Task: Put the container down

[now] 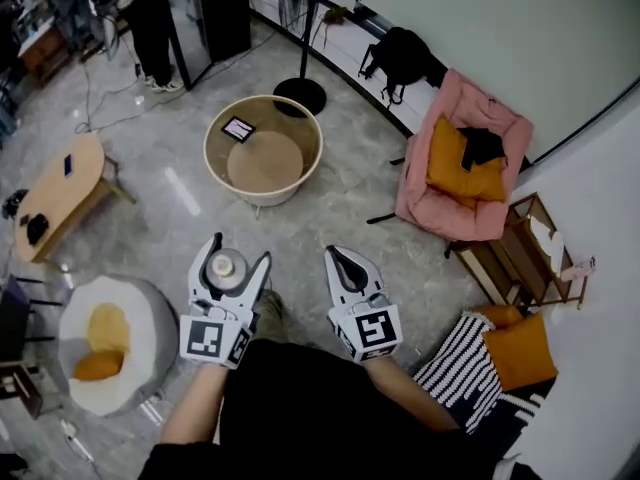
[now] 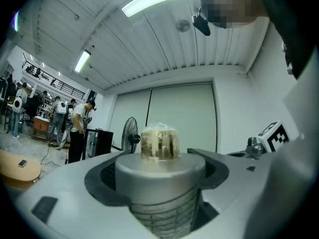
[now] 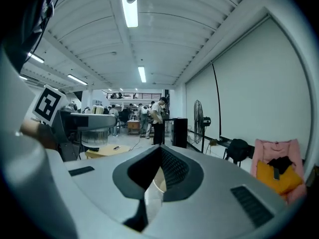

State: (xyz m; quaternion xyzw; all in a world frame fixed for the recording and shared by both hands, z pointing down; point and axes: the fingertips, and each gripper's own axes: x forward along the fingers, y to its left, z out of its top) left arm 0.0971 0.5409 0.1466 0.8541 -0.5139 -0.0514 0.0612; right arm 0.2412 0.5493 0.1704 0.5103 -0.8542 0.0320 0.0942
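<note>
The container (image 1: pixel 225 265) is a small jar with a round grey lid, held between the jaws of my left gripper (image 1: pixel 228 264) at waist height above the floor. In the left gripper view the grey lid (image 2: pixel 160 171) fills the middle, with a clear knob on top and a ribbed clear body (image 2: pixel 164 210) below. The jaws press on both sides of it. My right gripper (image 1: pixel 349 268) hangs beside it, jaws together with nothing between them. In the right gripper view the right gripper (image 3: pixel 153 180) shows only a thin slit, and the container (image 3: pixel 94 133) appears at the left.
A round beige table with a raised rim (image 1: pixel 312 133) stands on the floor ahead, a small dark device on it. A pink chair (image 1: pixel 430 203) with an orange cushion is to the right, an oval wooden table (image 1: pixel 55 193) and a white beanbag (image 1: pixel 140 318) to the left.
</note>
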